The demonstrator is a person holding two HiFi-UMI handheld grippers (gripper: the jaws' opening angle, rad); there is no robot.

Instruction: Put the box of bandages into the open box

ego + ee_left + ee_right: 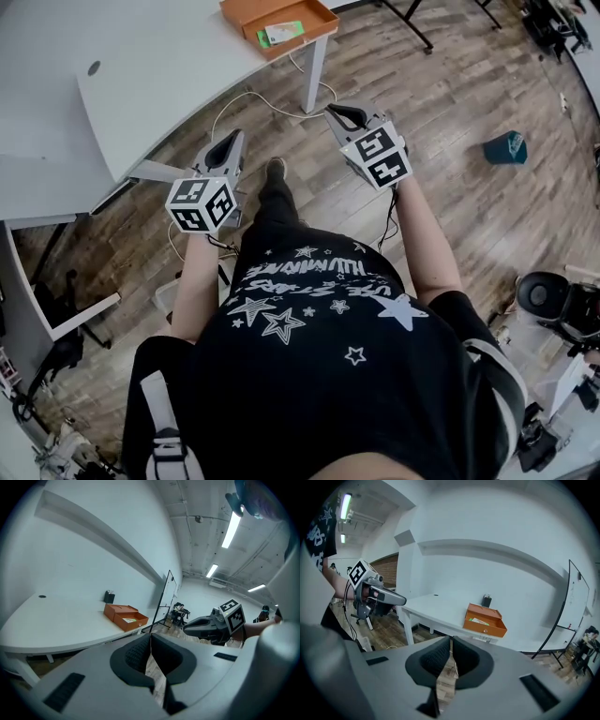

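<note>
**White table, wood floor: both grippers empty, well back from the work**

A white table [141, 84] fills the upper left of the head view, with wooden plank floor [469, 216] everywhere else. The person stands on that floor, well apart from the table's near corner.

On the far part of the table sits the orange open box [314, 14], lid back. A small green-and-white box of bandages [281, 34] lies inside it, flat on the bottom as far as I can tell. Its print is too small to read.

The left gripper [230, 141] and the right gripper [345, 114] are held at waist height, pointing towards the table. Each one's own view shows its dark pads pressed together at the tips with nothing between them, only floor behind.

Judging from how things lie, the placing looks done and this is a rest pose. The sensible thing now is to keep both sets of jaws closed and clear of the table edge. A check from closer in would confirm the bandages sit fully below the rim, not propped on a wall.
</note>
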